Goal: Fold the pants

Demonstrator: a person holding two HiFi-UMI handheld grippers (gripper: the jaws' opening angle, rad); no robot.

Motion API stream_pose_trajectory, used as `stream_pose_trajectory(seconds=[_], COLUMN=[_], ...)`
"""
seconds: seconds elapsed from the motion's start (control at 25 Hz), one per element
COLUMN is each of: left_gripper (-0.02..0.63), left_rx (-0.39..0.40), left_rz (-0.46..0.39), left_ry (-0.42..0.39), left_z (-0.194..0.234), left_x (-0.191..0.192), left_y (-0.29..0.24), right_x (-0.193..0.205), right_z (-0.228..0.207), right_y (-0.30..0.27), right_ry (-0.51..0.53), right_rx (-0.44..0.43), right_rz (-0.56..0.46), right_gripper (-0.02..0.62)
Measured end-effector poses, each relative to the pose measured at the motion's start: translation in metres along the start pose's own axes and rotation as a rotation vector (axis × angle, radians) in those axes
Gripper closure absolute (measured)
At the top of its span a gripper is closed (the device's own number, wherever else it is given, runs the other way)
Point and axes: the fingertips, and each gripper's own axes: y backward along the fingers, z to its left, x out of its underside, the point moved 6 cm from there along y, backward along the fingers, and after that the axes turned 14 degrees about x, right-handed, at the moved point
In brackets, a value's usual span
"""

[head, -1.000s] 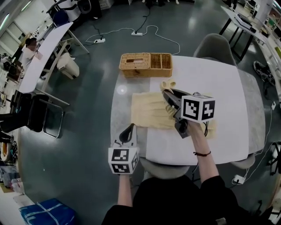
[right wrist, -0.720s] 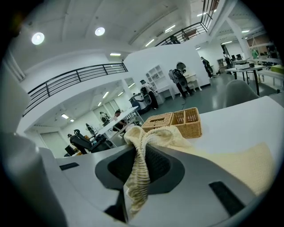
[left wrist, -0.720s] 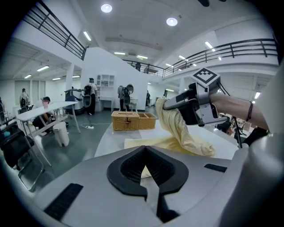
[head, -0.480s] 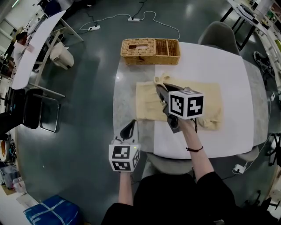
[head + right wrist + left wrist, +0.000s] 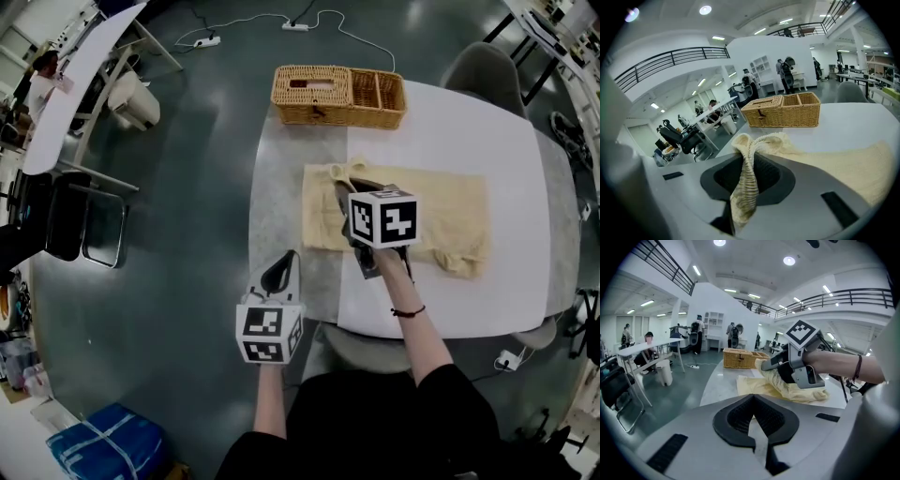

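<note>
Pale yellow pants lie spread across the white and grey table. My right gripper hangs low over their left half, shut on a ribbed end of the pants that bunches up between the jaws. In the left gripper view the same gripper holds the cloth just above the flat pants. My left gripper is at the table's near left, off the pants. Its tips meet, with nothing between them.
A wicker basket stands at the table's far edge, beyond the pants. A grey chair is at the far right and another at the near edge. Cables and power strips lie on the floor.
My right gripper has come down and to the left with the ribbed end still in it, and the lifted cloth hangs lower. My left gripper has sunk a little.
</note>
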Motion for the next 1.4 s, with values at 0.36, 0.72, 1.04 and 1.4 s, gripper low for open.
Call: stream_pose_trajectory(seconds=[0.36, 0.72, 1.04, 1.4], left_gripper=[0.598, 0.598, 0.598, 0.598], left_rx=[-0.008, -0.011, 0.000, 0.001], left_rz=[0.003, 0.010, 0.013, 0.011], left_ry=[0.039, 0.061, 0.075, 0.083], left_z=[0.009, 0.015, 0.015, 0.017], left_x=[0.011, 0.021, 0.025, 0.027], left_y=[0.001, 0.004, 0.003, 0.004], right_x=[0.013, 0.027, 0.037, 0.041], right_z=[0.007, 0.019, 0.022, 0.025], right_y=[-0.021, -0.040, -0.049, -0.052], right_ry=[0.029, 0.074, 0.054, 0.075], right_rx=[0.051, 0.131, 0.176, 0.188], right_rz=[0.058, 0.109, 0.124, 0.125], right_gripper=[0.528, 0.528, 0.528, 0.525])
